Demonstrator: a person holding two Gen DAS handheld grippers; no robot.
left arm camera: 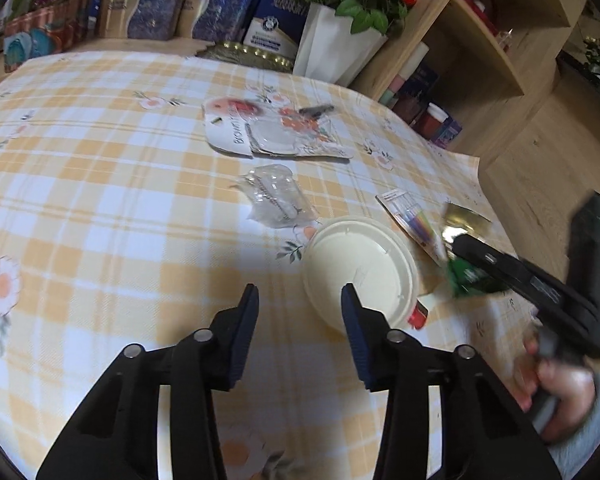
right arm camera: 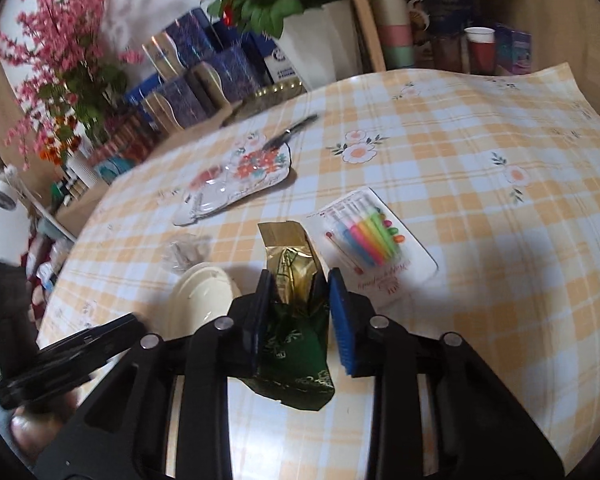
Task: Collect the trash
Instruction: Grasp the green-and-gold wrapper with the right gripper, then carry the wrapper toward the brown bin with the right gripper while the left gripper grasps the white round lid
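My right gripper (right arm camera: pixel 298 280) is shut on a green and gold foil wrapper (right arm camera: pixel 294 344) and holds it over the checked tablecloth; the wrapper also shows in the left wrist view (left arm camera: pixel 466 274). My left gripper (left arm camera: pixel 300 294) is open and empty, its right finger at the edge of a cream round bowl with a lid (left arm camera: pixel 360 268). The bowl shows in the right wrist view (right arm camera: pixel 202 294). A crumpled clear plastic wrapper (left arm camera: pixel 274 196) lies beyond the bowl. A flat blister pack with floral print (left arm camera: pixel 276 132) lies farther back. A card of coloured candles (right arm camera: pixel 370 236) lies right of the foil wrapper.
A white vase of red roses (left arm camera: pixel 336 46) and blue boxes (left arm camera: pixel 160 12) stand at the table's back edge. A dark pen-like item (left arm camera: pixel 316 109) lies by the blister pack. Wooden shelves (left arm camera: pixel 480 40) with cups stand at the right. A small red item (left arm camera: pixel 418 316) lies beside the bowl.
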